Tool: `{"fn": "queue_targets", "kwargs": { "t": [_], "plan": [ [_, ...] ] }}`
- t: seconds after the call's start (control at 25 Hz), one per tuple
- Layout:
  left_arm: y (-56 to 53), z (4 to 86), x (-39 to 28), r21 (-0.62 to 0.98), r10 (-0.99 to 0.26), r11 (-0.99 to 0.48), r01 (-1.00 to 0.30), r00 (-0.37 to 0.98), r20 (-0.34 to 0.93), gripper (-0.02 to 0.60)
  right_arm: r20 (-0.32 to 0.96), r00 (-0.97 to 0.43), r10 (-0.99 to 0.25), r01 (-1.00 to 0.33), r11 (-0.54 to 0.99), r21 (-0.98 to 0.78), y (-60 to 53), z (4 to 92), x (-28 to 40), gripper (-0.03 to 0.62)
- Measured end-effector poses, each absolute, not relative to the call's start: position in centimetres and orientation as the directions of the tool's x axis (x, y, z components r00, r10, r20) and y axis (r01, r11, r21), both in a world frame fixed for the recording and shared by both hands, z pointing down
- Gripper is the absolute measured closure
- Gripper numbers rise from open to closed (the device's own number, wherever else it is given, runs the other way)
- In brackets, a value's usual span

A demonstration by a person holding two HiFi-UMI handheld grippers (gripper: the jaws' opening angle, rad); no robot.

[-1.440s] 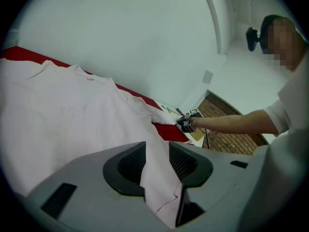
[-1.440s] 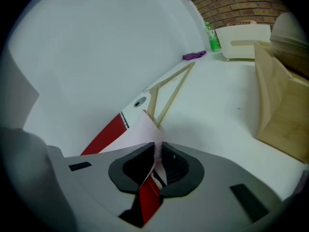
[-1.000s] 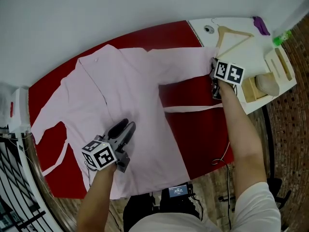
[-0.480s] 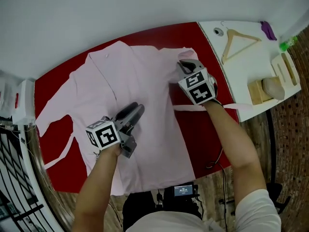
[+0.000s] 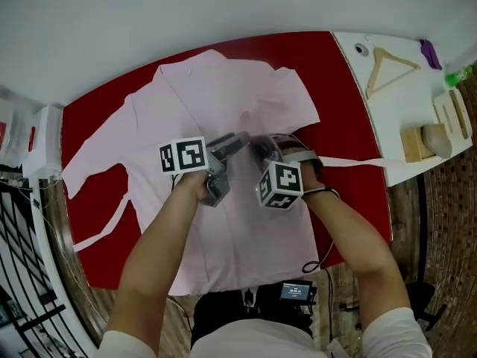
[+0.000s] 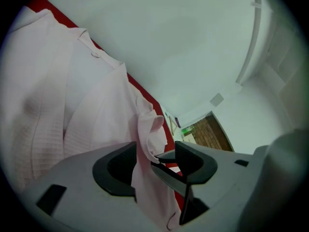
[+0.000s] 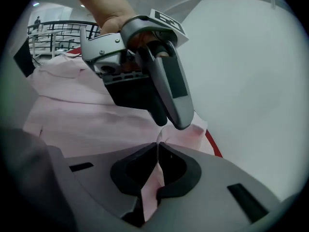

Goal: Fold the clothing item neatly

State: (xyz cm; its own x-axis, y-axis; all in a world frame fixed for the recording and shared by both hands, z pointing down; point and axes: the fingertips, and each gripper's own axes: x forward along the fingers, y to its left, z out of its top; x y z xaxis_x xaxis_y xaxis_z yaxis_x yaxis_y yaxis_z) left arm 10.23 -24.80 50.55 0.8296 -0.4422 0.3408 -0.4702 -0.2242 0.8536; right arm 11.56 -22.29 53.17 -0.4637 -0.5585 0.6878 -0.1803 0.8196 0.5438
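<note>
Pink cloth, the garment (image 5: 223, 103), lay spread on the red bench (image 5: 343, 103) directly under both of your grippers, with its collar beyond their tips. Your right gripper (image 7: 158, 166) was clamped tight, its jaws pinching a thin edge of the near sleeve (image 5: 292, 107). That grip held the sleeve end over the garment's chest, so the sleeve made a fold inward from the shoulder. Your left gripper (image 6: 154, 158) met it tip to tip, just beside the pinched edge. Its jaws stood wide and had just been opening, and a hanging fold of the same sleeve passed between them, but the pads did not press on it. This placement suggested a hand-over, or a pinning of the cuff, with the left gripper set to close where the right one held. The far sleeve (image 5: 93, 170) lay flat and unfolded, well out past your left gripper's outer side. A loose tie strip (image 5: 350, 161) trailed away from your right gripper's outer side toward the white side table (image 5: 406, 118). By this judgement the fold was at an early stage.
</note>
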Motion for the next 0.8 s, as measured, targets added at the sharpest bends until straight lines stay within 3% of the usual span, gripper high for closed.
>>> {"fn": "queue_targets", "kwargs": {
  "t": [0.32, 0.72, 0.76, 0.8],
  "plan": [
    [-25.7, 52.6, 9.6, 0.870, -0.426, -0.150, -0.469, 0.825, 0.371, 0.353, 0.635, -0.450, -0.628, -0.203, 0.764, 0.612, -22.7, 52.0, 12.4, 0.571],
    [-29.2, 51.7, 9.5, 0.729, -0.397, -0.272, -0.629, 0.763, 0.510, 0.354, 0.588, -0.478, -0.652, -0.076, 0.698, 0.712, -21.5, 50.5, 12.0, 0.571],
    [-29.4, 51.7, 9.5, 0.715, -0.396, -0.284, -0.639, 0.757, 0.520, 0.365, 0.584, -0.480, -0.654, -0.076, 0.694, 0.716, -21.4, 50.4, 12.0, 0.571],
    [-29.6, 51.4, 9.5, 0.709, -0.404, -0.294, -0.641, 0.756, 0.516, 0.462, 0.579, -0.481, -0.658, -0.080, 0.691, 0.719, -21.4, 50.2, 12.1, 0.571]
  ]
}}
